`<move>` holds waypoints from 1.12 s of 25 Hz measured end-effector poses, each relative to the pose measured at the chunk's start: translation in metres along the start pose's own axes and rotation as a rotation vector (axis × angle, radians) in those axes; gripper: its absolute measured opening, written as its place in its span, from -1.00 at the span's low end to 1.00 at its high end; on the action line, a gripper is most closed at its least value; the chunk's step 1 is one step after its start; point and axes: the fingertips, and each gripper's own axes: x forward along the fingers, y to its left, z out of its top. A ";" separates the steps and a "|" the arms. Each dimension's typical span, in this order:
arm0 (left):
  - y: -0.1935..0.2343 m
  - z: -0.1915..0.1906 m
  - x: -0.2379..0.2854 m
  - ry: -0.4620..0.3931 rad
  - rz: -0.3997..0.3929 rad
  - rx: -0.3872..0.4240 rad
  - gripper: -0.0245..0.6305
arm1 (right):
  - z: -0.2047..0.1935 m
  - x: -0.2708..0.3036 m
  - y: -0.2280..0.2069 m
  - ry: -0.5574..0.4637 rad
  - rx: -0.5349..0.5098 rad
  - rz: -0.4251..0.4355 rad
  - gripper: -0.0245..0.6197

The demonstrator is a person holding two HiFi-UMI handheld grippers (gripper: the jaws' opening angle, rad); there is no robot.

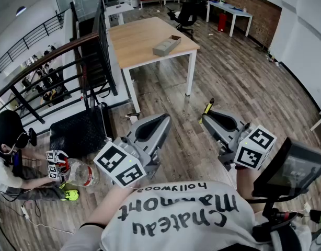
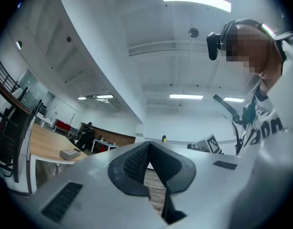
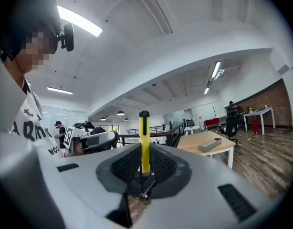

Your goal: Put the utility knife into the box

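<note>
While the right gripper clamps the utility knife, box sits apart.

Large open office with a wood-plank floor. A light wooden table on white legs stands beside a black stair railing. Far back, a brick wall, white desk and black office chair. Strip lights cross the white ceiling.

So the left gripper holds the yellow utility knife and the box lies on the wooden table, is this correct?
Not quite: it is the right gripper that holds the yellow utility knife, as the right gripper view shows. The left gripper has its jaws together on nothing. The box does lie on the wooden table.
</note>
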 end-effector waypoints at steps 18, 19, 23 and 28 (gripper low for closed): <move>0.020 -0.004 -0.001 -0.001 -0.018 -0.016 -0.91 | -0.003 0.017 -0.008 -0.030 0.047 0.002 -0.75; 0.022 -0.005 -0.001 -0.002 -0.019 -0.017 -0.91 | -0.004 0.018 -0.009 -0.029 0.047 0.001 -0.74; 0.032 -0.003 -0.008 -0.007 -0.022 -0.017 -0.91 | -0.008 0.030 -0.006 -0.023 0.041 0.000 -0.75; 0.048 0.001 -0.024 0.007 -0.008 -0.030 -0.91 | -0.014 0.053 0.005 -0.009 0.062 0.012 -0.74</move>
